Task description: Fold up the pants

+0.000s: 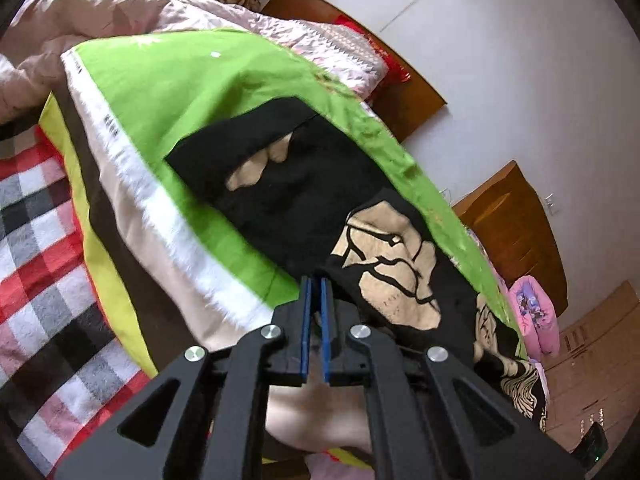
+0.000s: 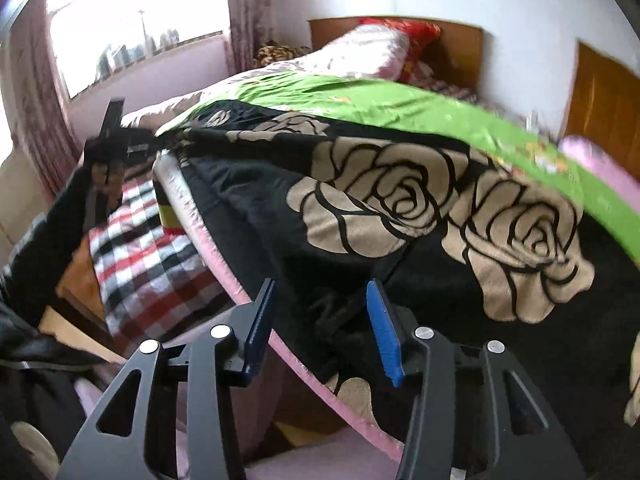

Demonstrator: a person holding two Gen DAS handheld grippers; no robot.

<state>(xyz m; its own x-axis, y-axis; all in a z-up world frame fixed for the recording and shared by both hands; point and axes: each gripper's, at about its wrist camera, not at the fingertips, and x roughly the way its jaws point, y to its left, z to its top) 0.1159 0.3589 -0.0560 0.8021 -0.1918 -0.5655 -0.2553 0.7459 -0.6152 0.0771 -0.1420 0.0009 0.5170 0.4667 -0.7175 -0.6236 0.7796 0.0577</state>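
Note:
Black pants printed with large beige roses lie spread on a green sheet on the bed. In the right wrist view the pants run across the bed to its near edge. My left gripper is shut on the pants' black edge; a thin gap shows between its blue pads. It also shows in the right wrist view at the pants' far end. My right gripper is open, with black pants fabric at the bed edge between its blue pads.
A red, black and white checked blanket lies left of the green sheet. A pink quilt and wooden headboard are at the bed's far end. A wooden cabinet stands by the wall. A window is at left.

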